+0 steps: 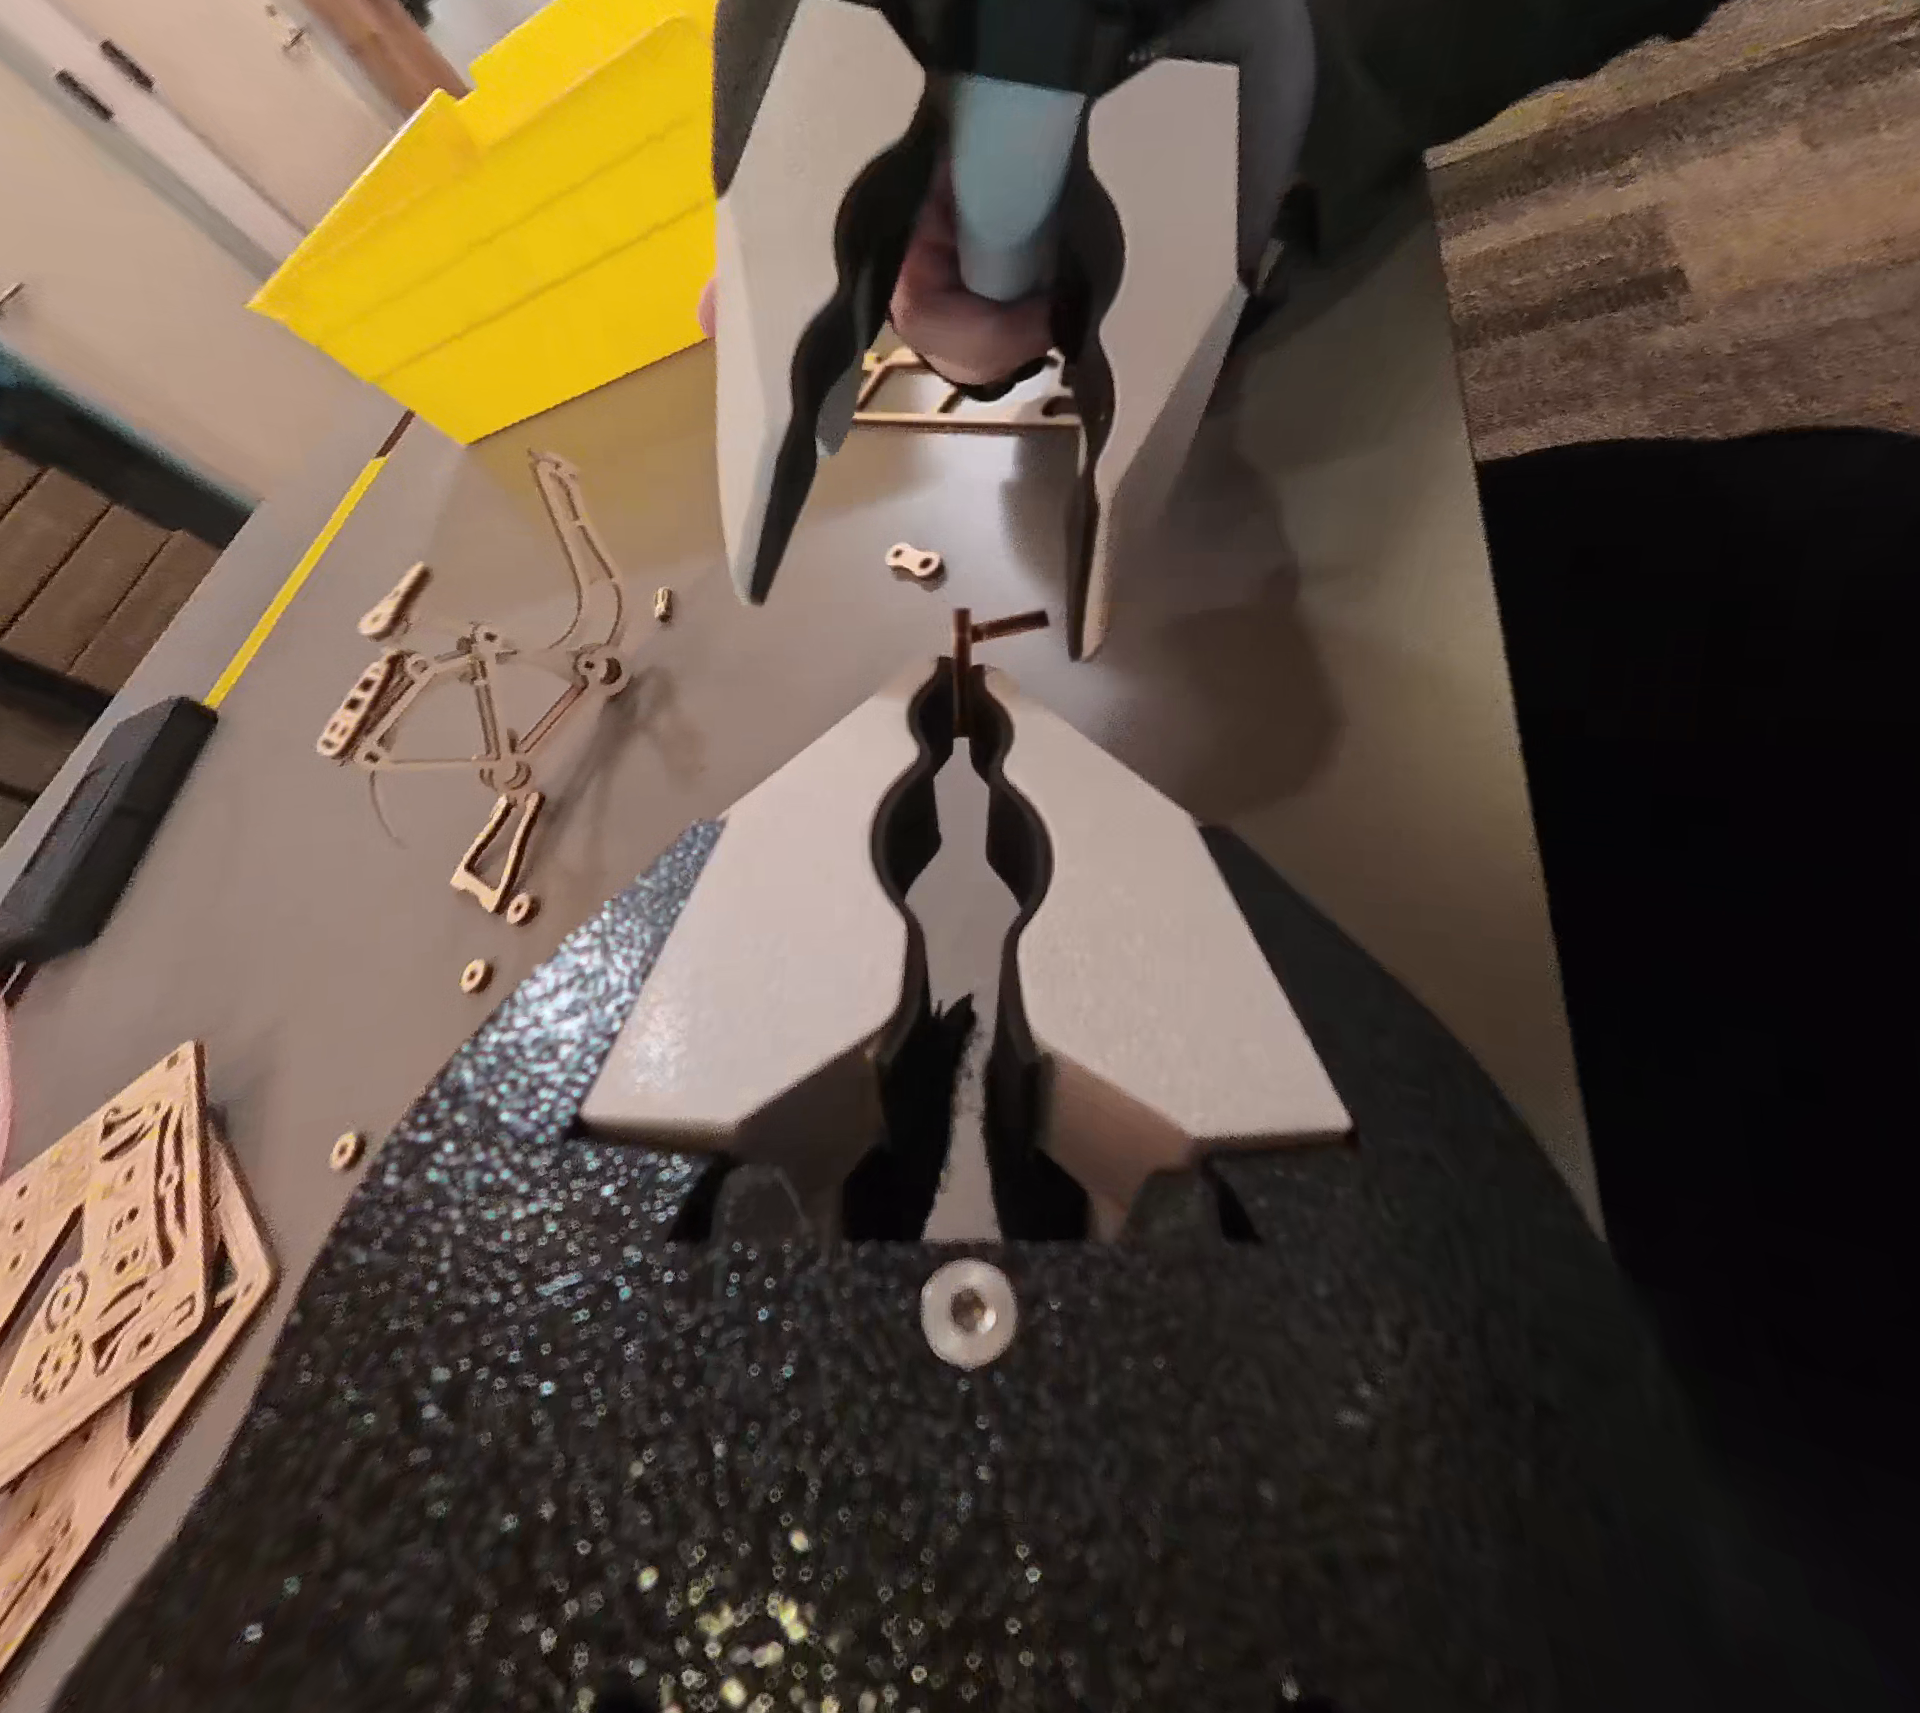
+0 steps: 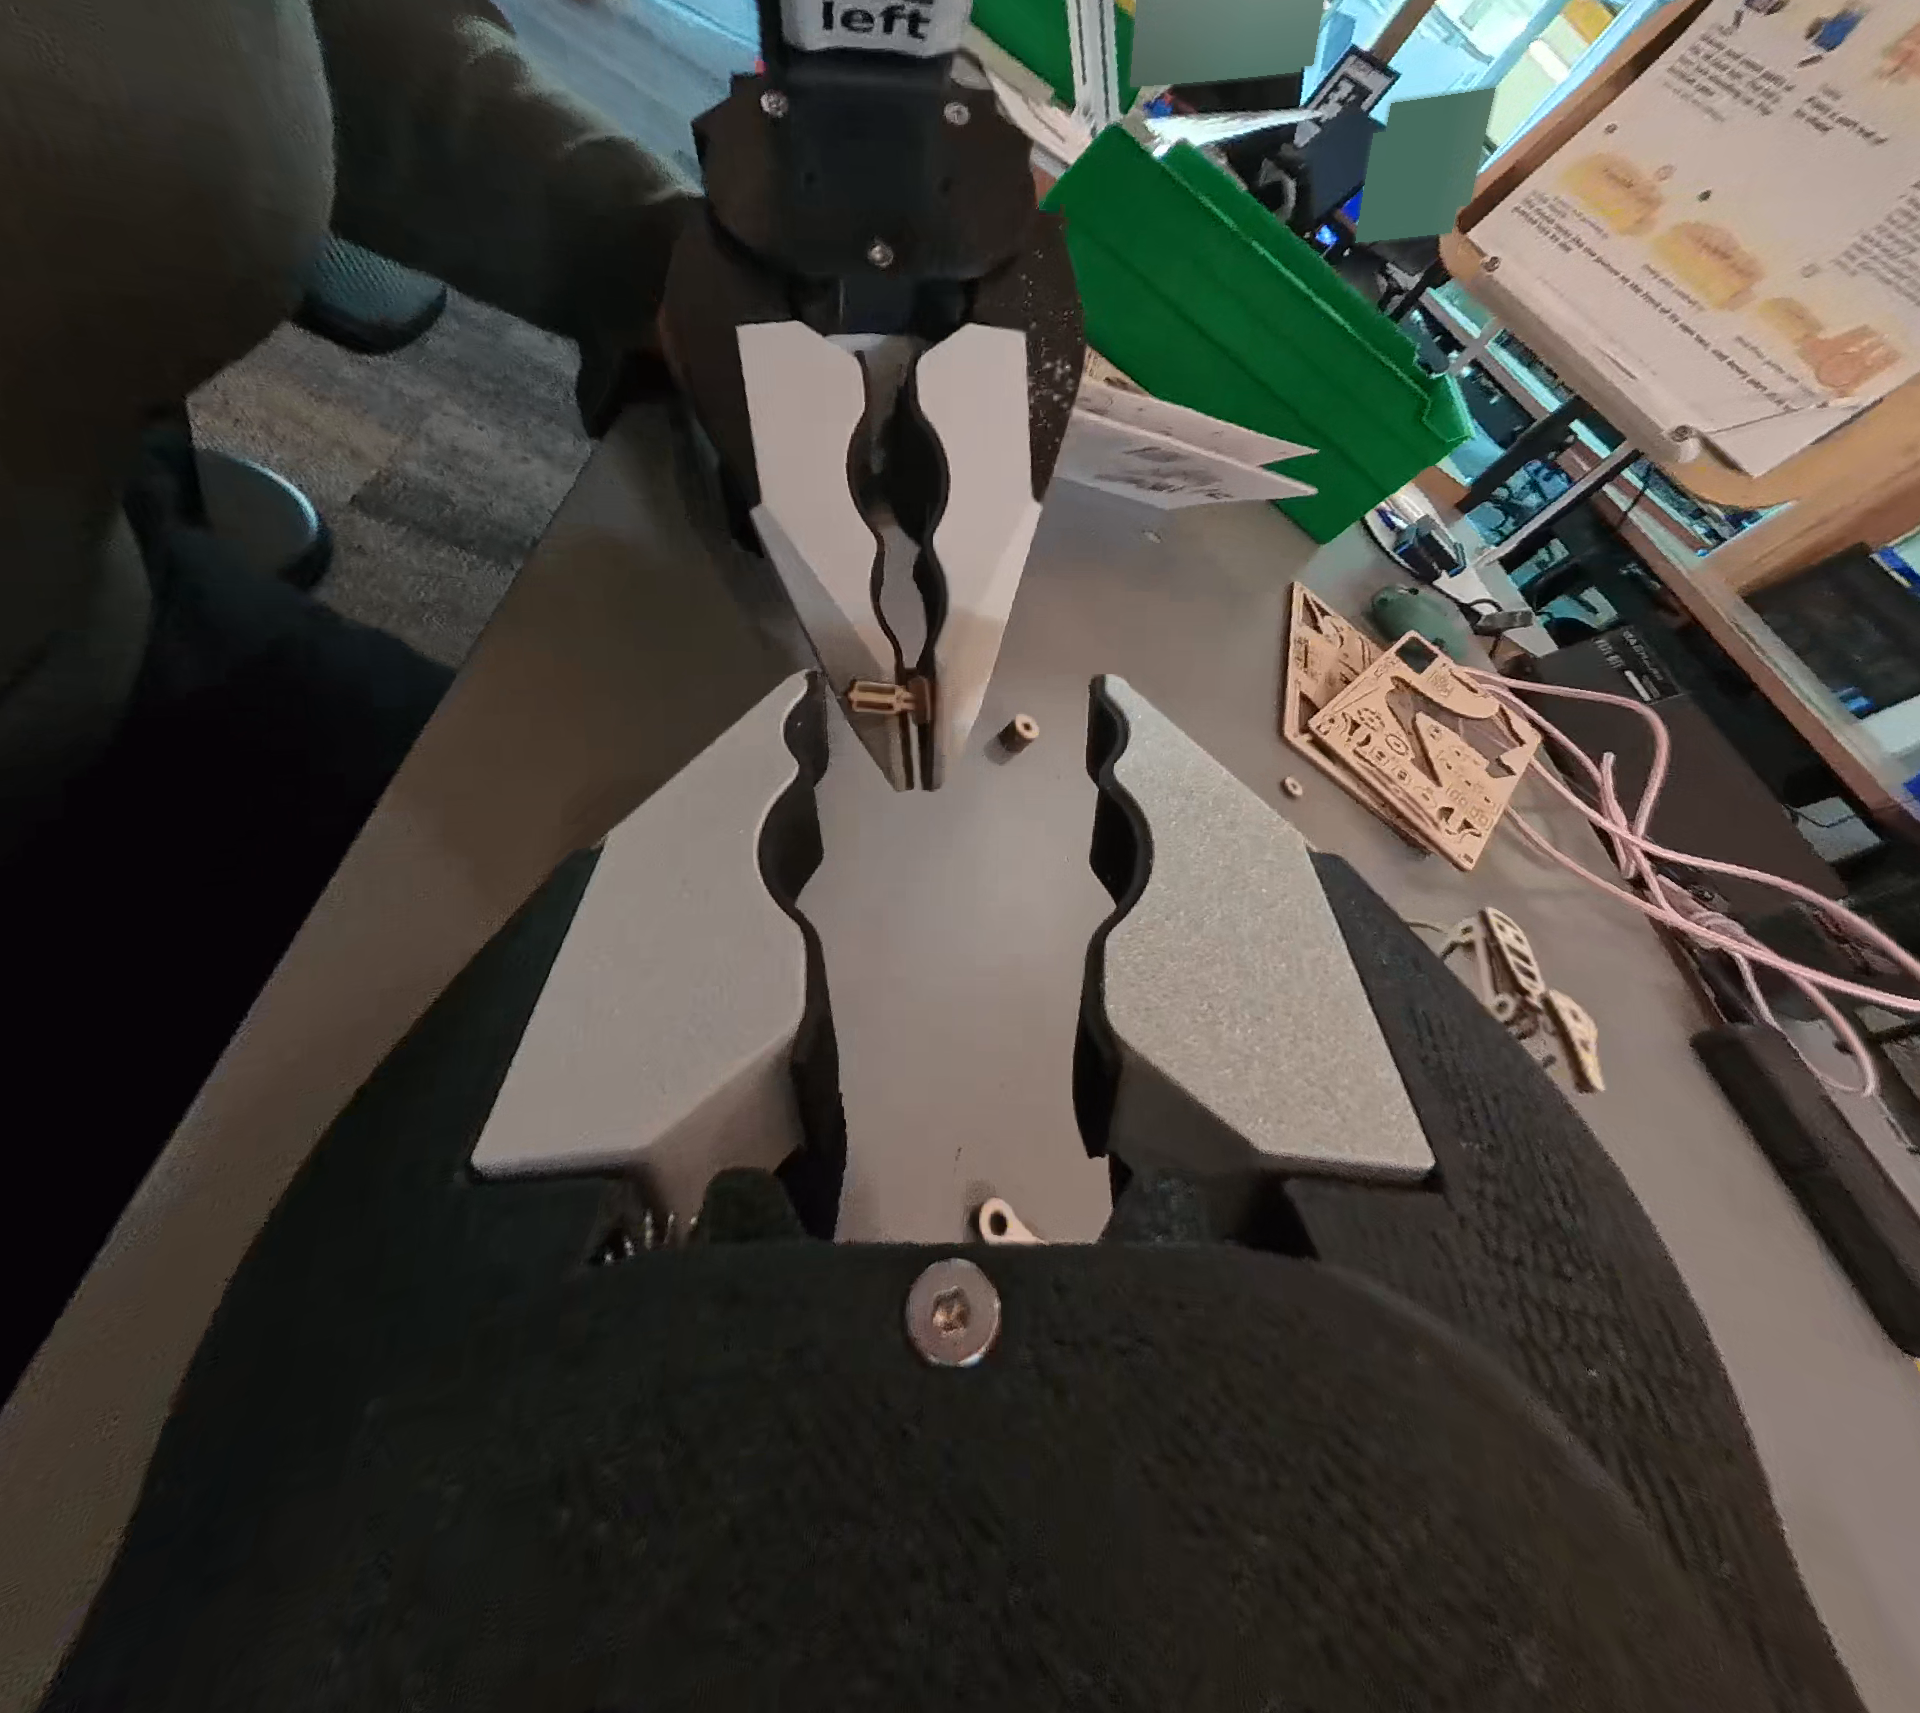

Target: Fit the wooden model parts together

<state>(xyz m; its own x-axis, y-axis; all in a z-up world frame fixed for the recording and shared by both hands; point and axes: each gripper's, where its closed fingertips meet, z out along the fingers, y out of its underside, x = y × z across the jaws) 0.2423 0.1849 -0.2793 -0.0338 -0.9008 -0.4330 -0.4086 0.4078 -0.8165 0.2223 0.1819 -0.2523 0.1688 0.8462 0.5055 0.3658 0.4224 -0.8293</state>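
My left gripper [image 1: 961,689] is shut on a small wooden part [image 1: 966,640], a thin plate with a short peg [image 1: 1013,621] crossing it, held just above the grey table [image 1: 1299,728]. In the right wrist view the left gripper [image 2: 912,775] points down at me with the same part [image 2: 883,697] pinched at its tips. My right gripper [image 2: 956,697] is open and empty, and its fingertips stand on either side of the part. It also shows in the left wrist view [image 1: 914,619], facing the left one. A small wooden spacer [image 2: 1013,736] stands on the table between the right jaws.
A partly built wooden frame [image 1: 478,707], a small link [image 1: 914,562] and washers [image 1: 475,975] lie to the left. Punched wooden sheets [image 2: 1403,728] lie beside a pink cord [image 2: 1662,863]. A yellow bin [image 1: 520,209], a green bin [image 2: 1247,333] and an instruction board [image 2: 1714,188] stand behind. The tips of both grippers are at nearly the same place.
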